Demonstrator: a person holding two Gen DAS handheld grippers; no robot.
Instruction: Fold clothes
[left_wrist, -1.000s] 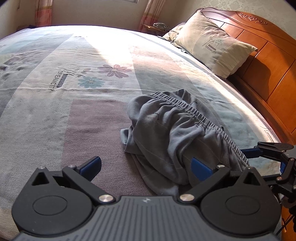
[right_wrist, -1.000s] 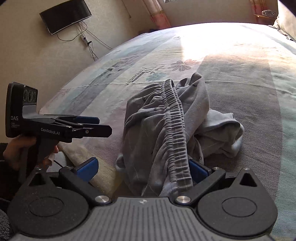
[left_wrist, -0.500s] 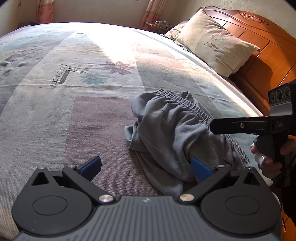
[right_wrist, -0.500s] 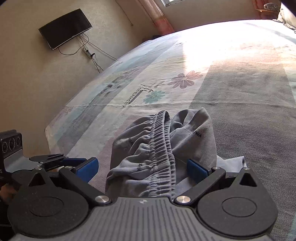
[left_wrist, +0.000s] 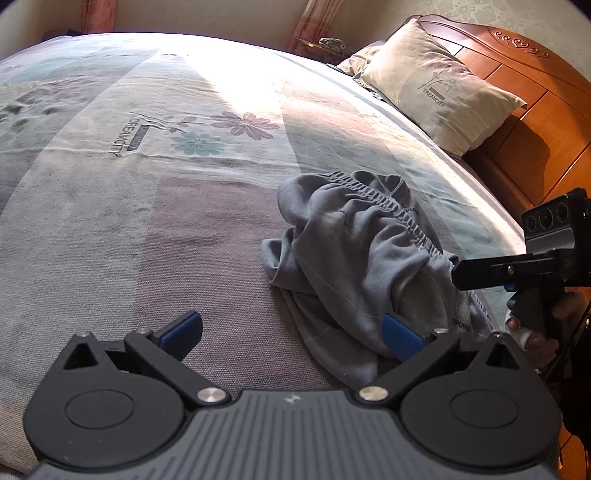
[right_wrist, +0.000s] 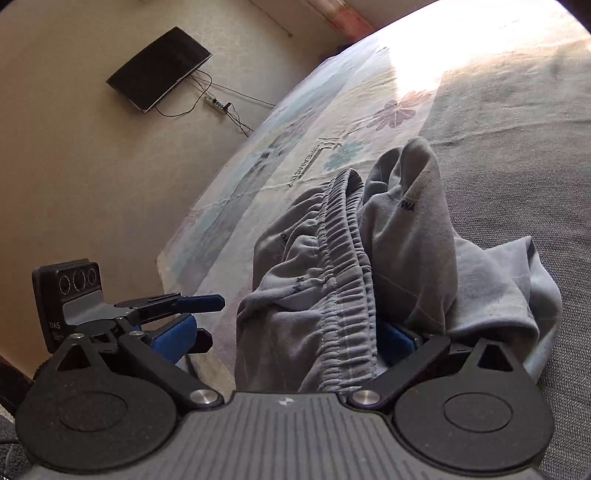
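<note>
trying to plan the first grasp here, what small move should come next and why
Probably close the right gripper on the elastic waistband. The grey shorts lie crumpled in a heap on the bed, and the right wrist view shows the waistband running between that gripper's open fingers. The left gripper is also open, with only its right finger at the fabric.

The left wrist view looks low over the patterned bedspread from the bed's near edge, facing the pillow and wooden headboard, with the crumpled grey shorts close ahead to its right. The right wrist view sits lower and tilted, almost against the same shorts, facing the opposite way toward the wall-mounted TV. Both share the shorts and the flower print, and each catches the other gripper at its edge
</note>
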